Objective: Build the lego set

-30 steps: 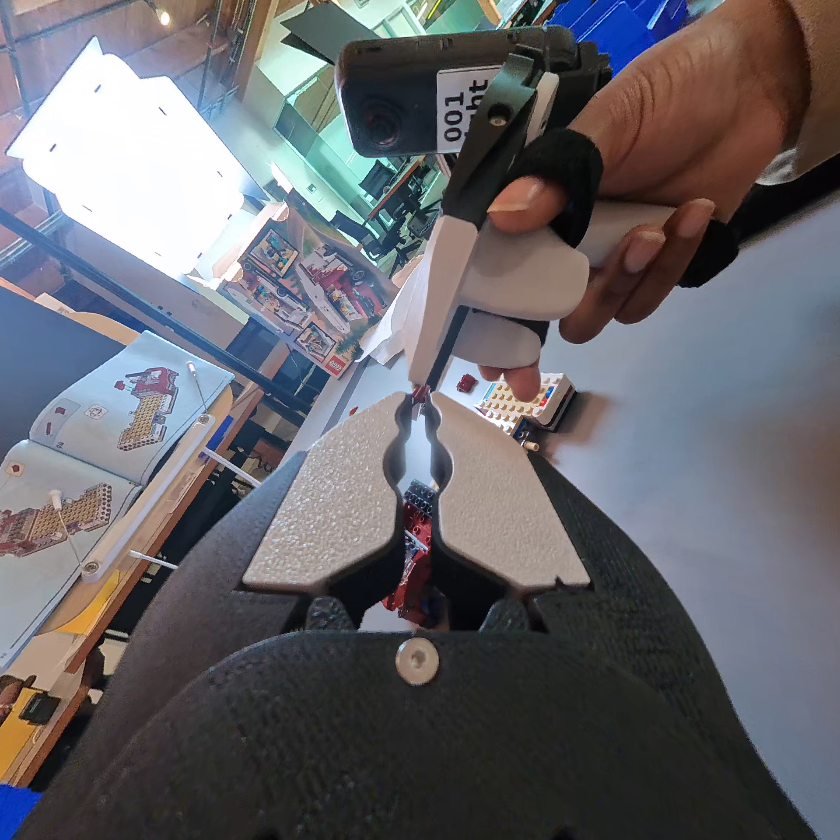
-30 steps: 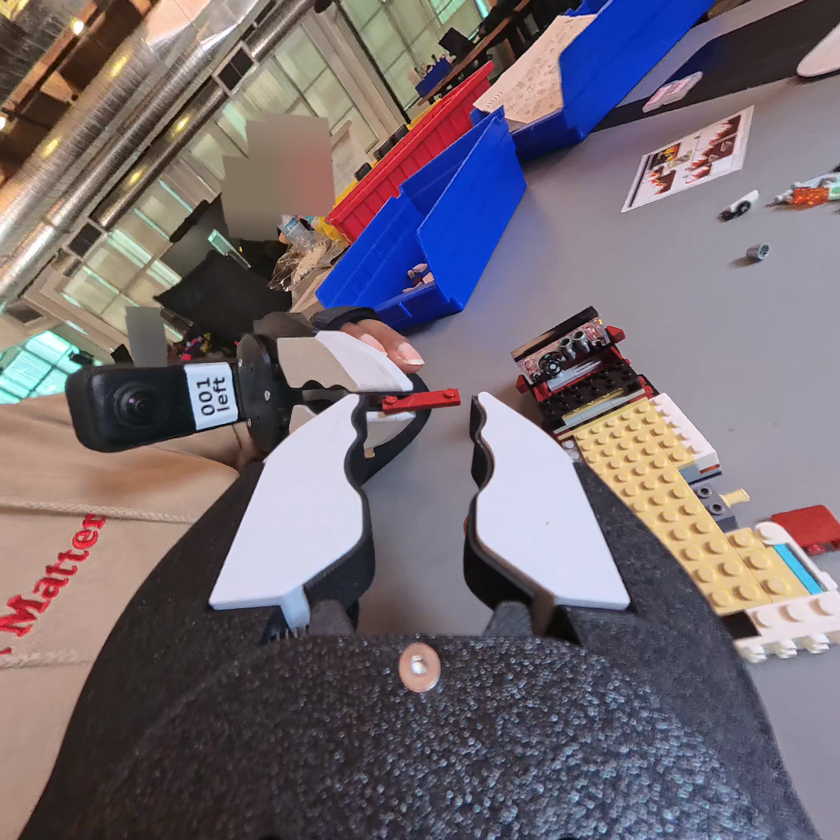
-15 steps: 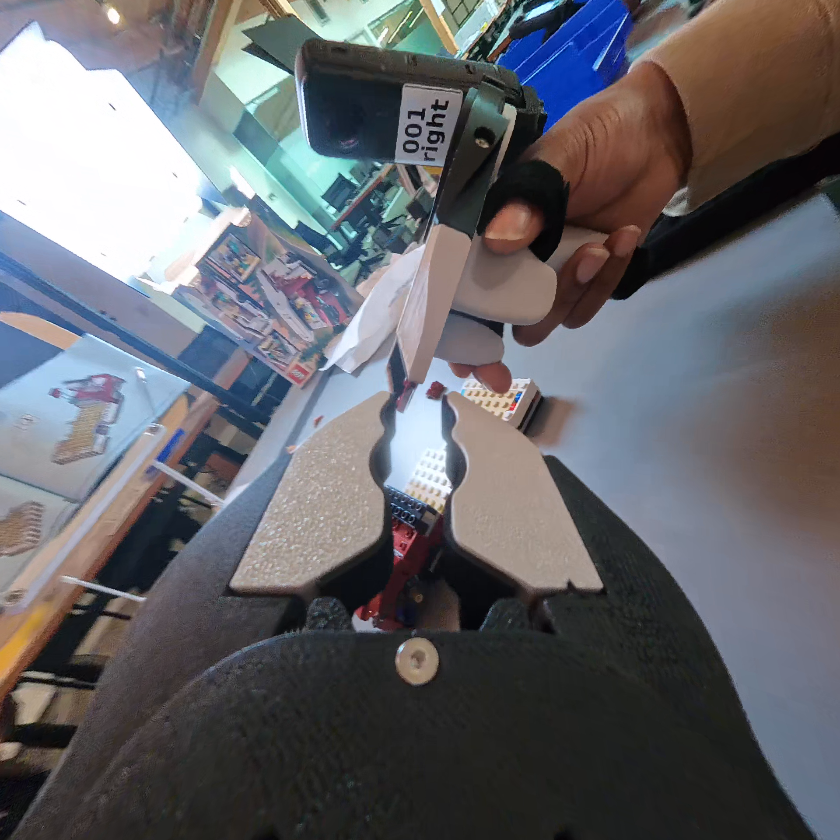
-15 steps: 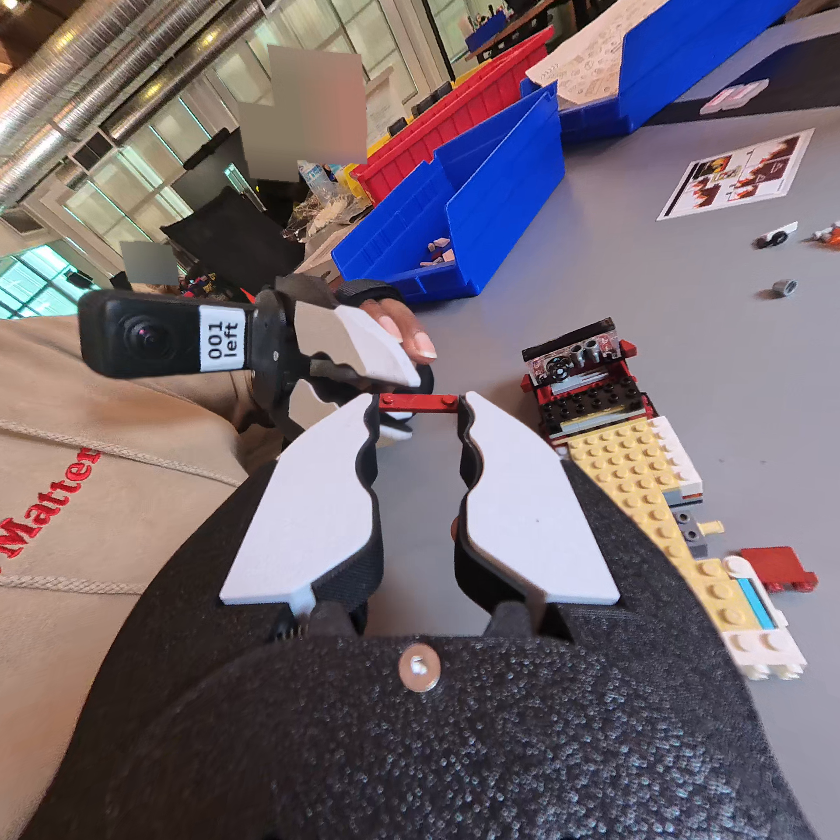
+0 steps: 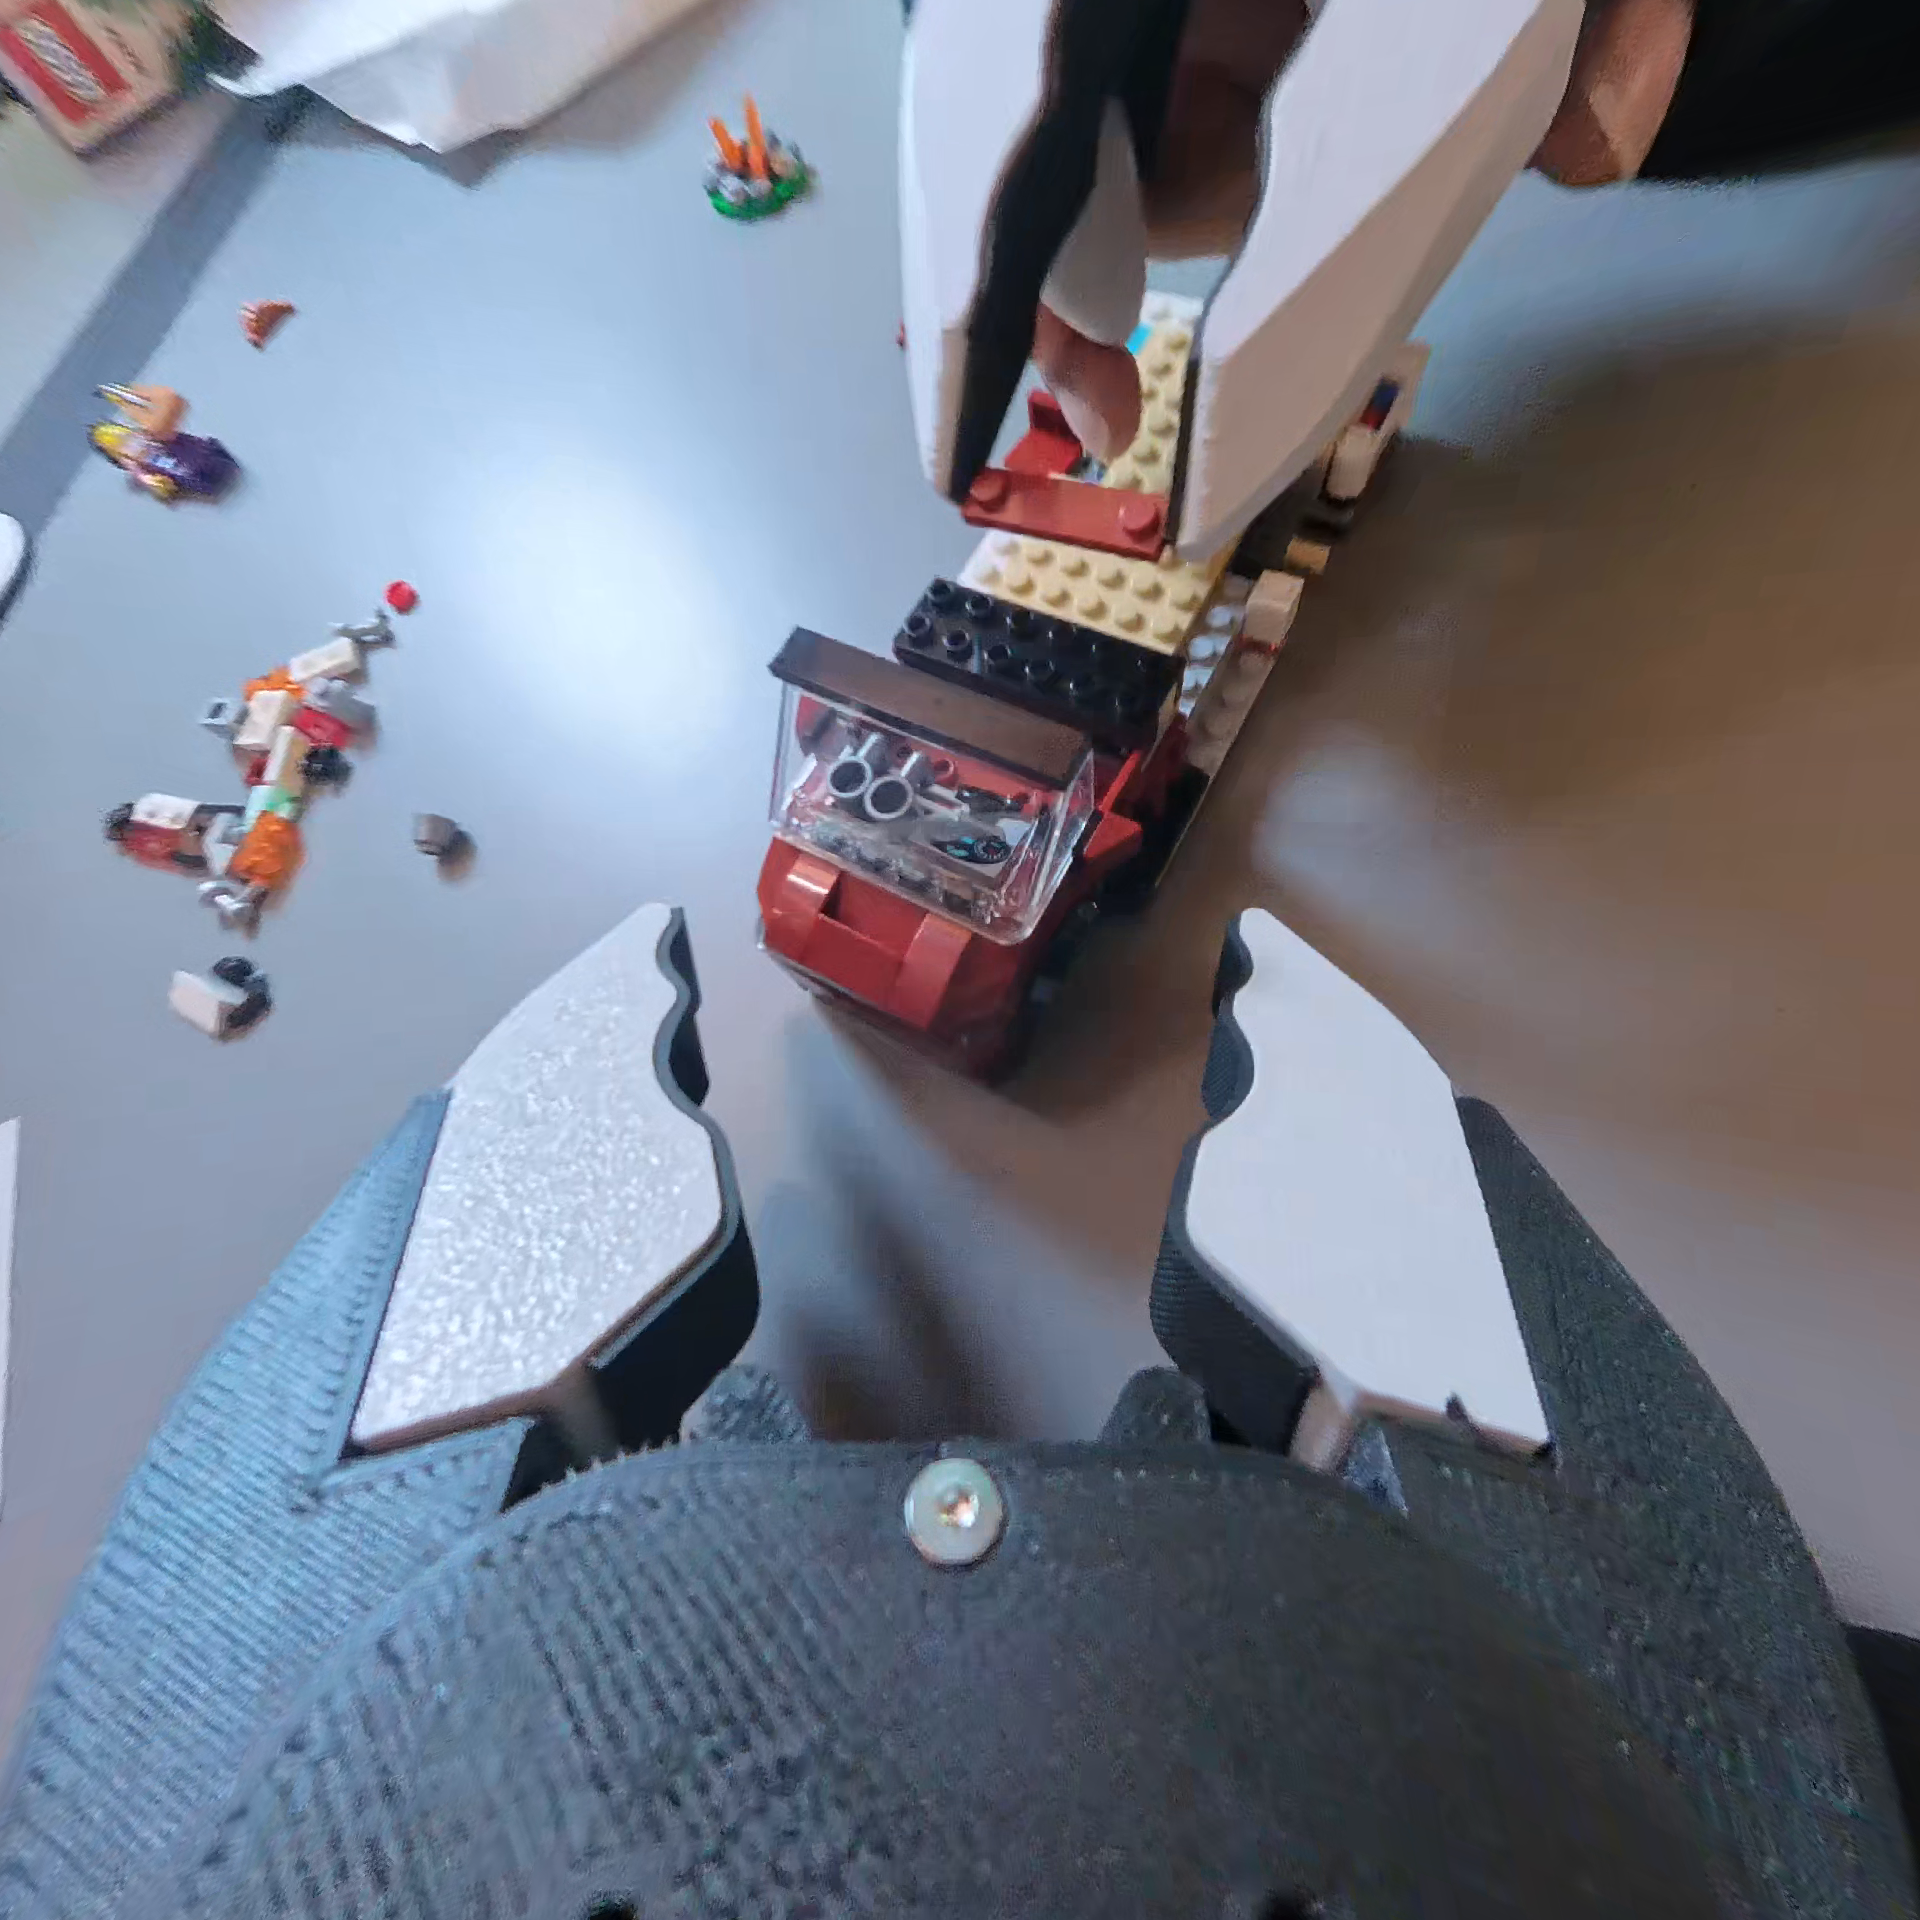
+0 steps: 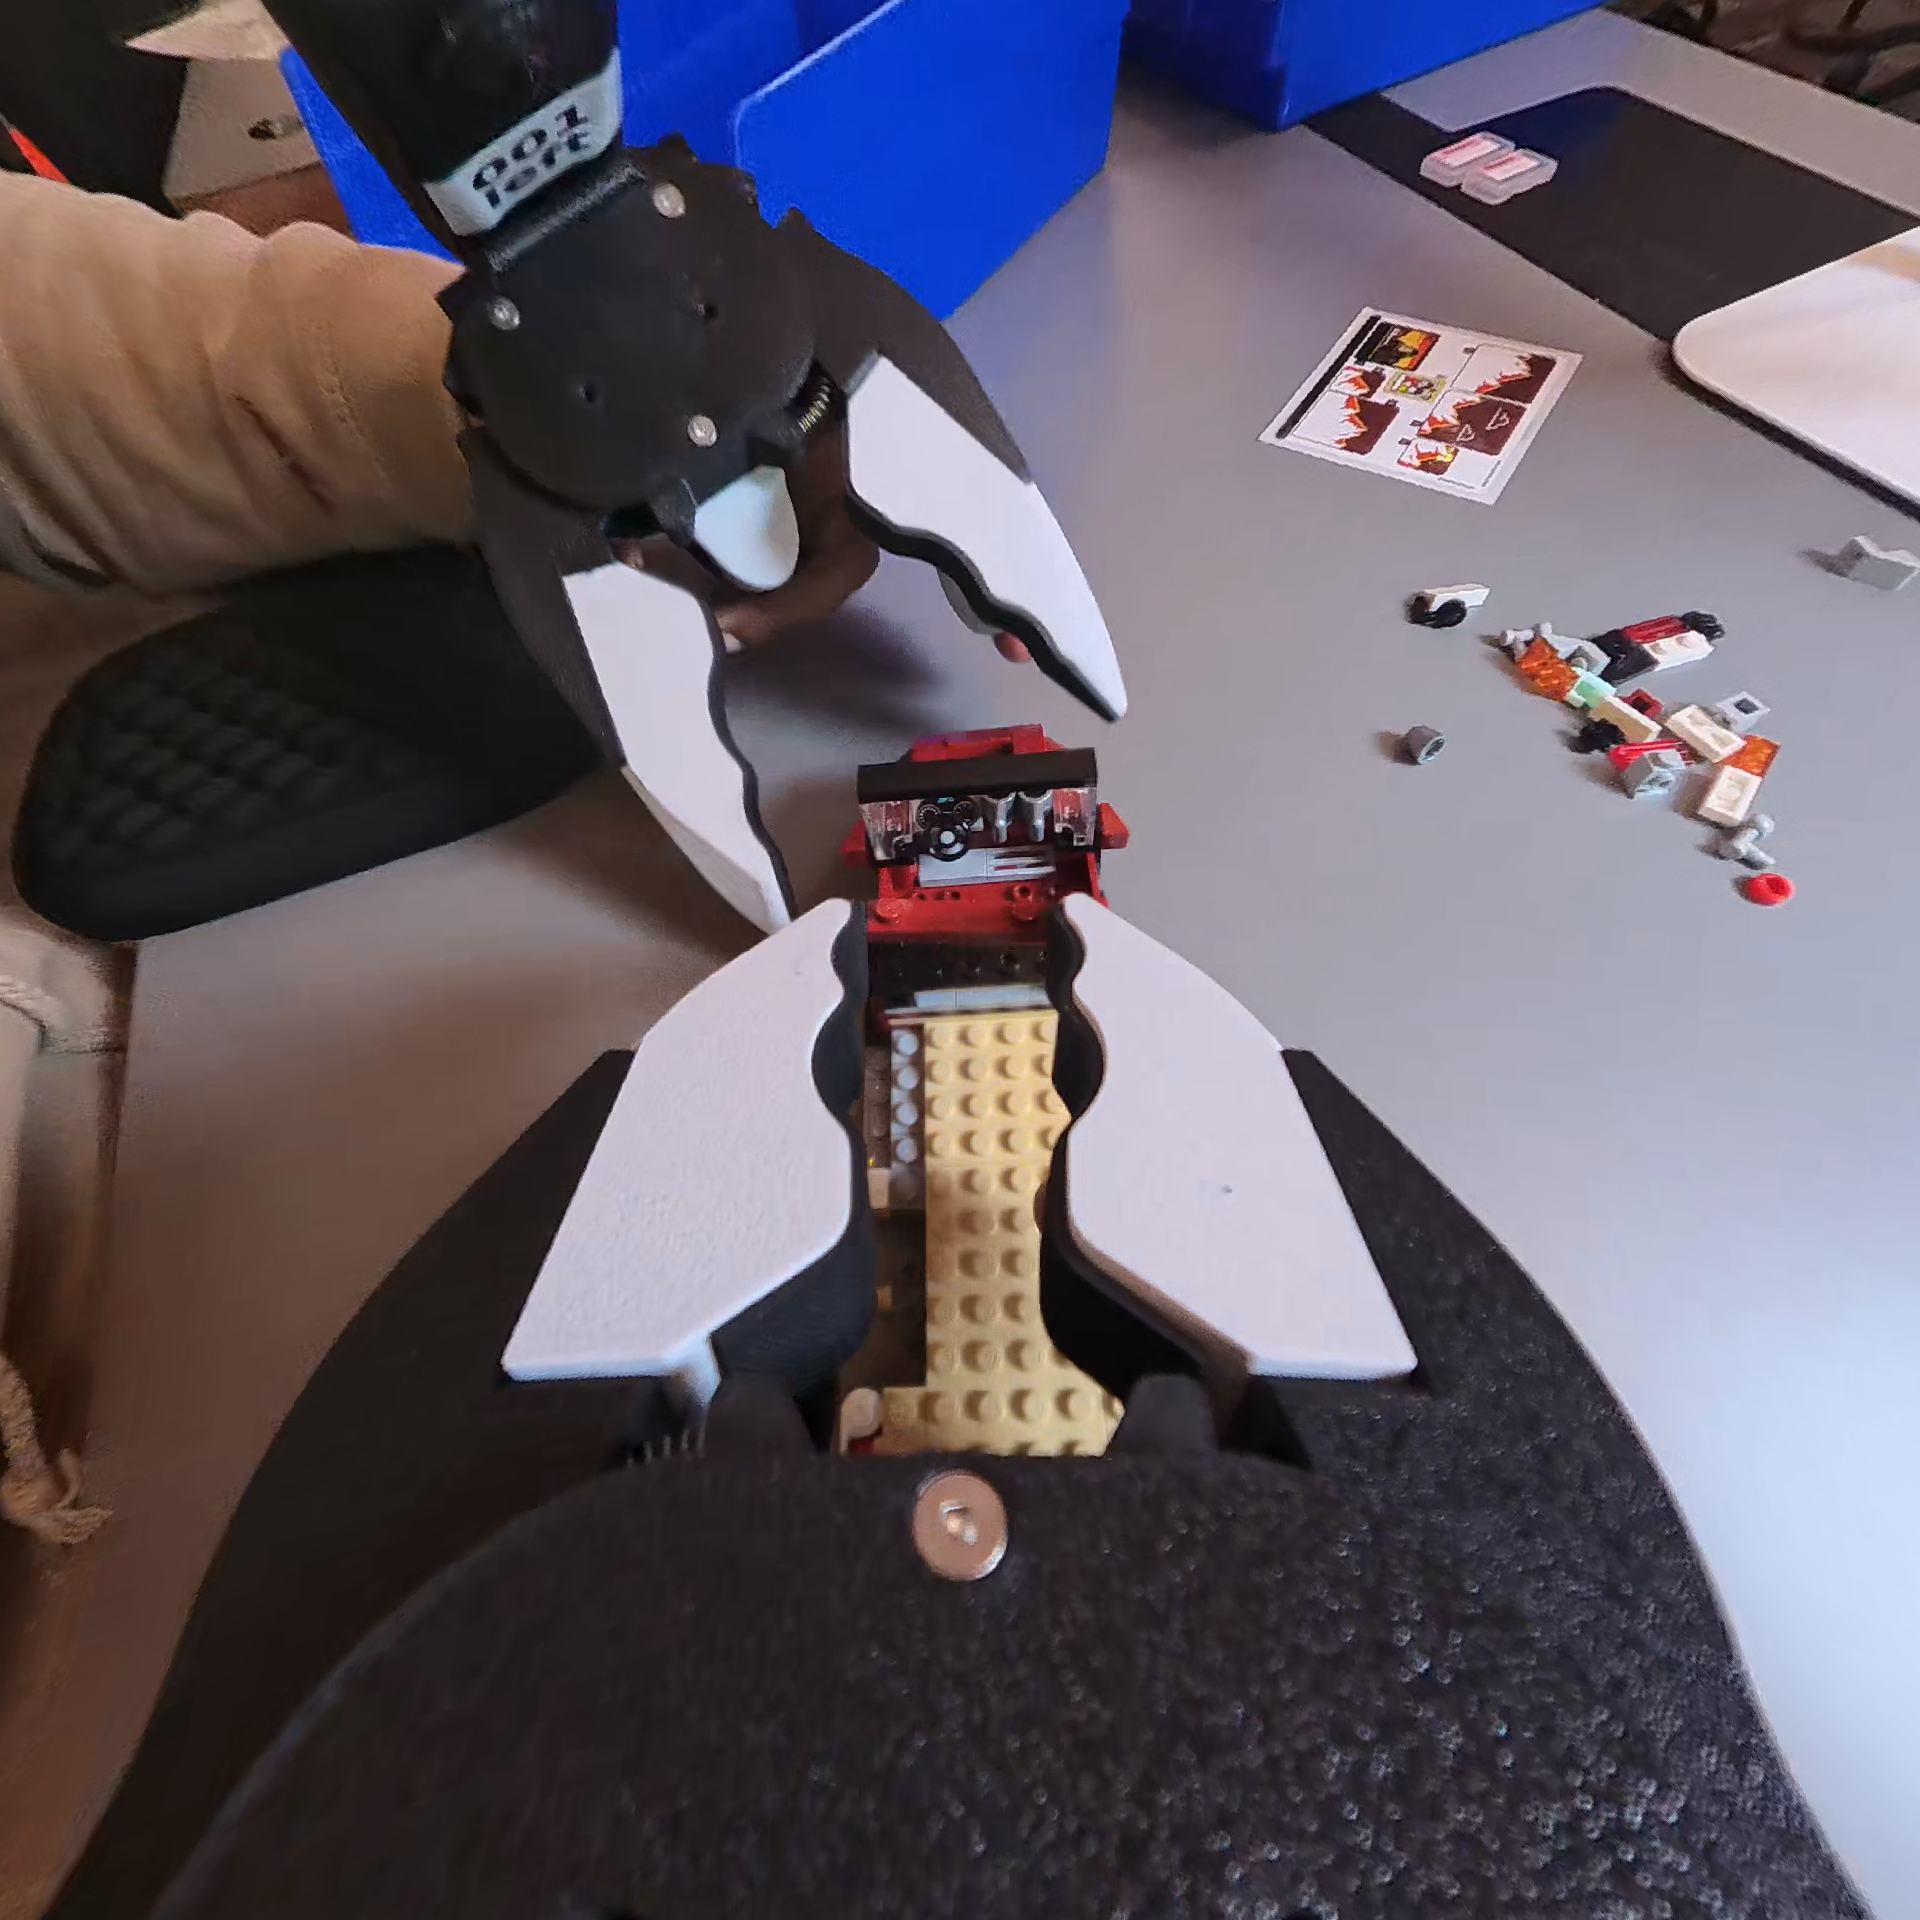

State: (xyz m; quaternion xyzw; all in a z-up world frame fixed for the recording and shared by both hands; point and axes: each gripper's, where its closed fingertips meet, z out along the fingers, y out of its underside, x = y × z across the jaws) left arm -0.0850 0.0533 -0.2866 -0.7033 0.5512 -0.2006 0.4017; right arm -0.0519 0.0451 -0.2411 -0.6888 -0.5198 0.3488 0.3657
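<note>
My left gripper [image 5: 956, 920] is wide open and empty, its fingertips on either side of the nose of a dark red brick truck [image 5: 935, 831] on the grey table, not touching it. My right gripper [image 6: 956, 914] is shut on a small dark red plate [image 6: 966, 920], held flat by its ends between the fingertips just above the truck's tan studded bed [image 6: 987, 1143], behind the cab [image 6: 977, 821]. The left wrist view shows the same plate [image 5: 1060, 516] clamped between the right gripper's white fingers [image 5: 1278, 312]. The left gripper also shows open in the right wrist view [image 6: 940, 816].
A pile of loose small bricks [image 5: 260, 769] lies left of the truck and shows in the right wrist view [image 6: 1642, 717], with a grey round piece [image 6: 1418, 743] nearby. A sticker sheet [image 6: 1418, 405], blue bins [image 6: 935, 135] and a white tray [image 6: 1829, 364] stand farther back. Left tips to right tips: about 6 centimeters. The grey round piece [image 6: 1418, 743] lies some 9 centimeters from my left tips, 15 centimeters from my right tips. It is also in sight in the left wrist view [image 5: 436, 840].
The left gripper held the red plate up, the right gripper closed on it, then the left let go and opened wide. Both grippers swung down over the truck.
</note>
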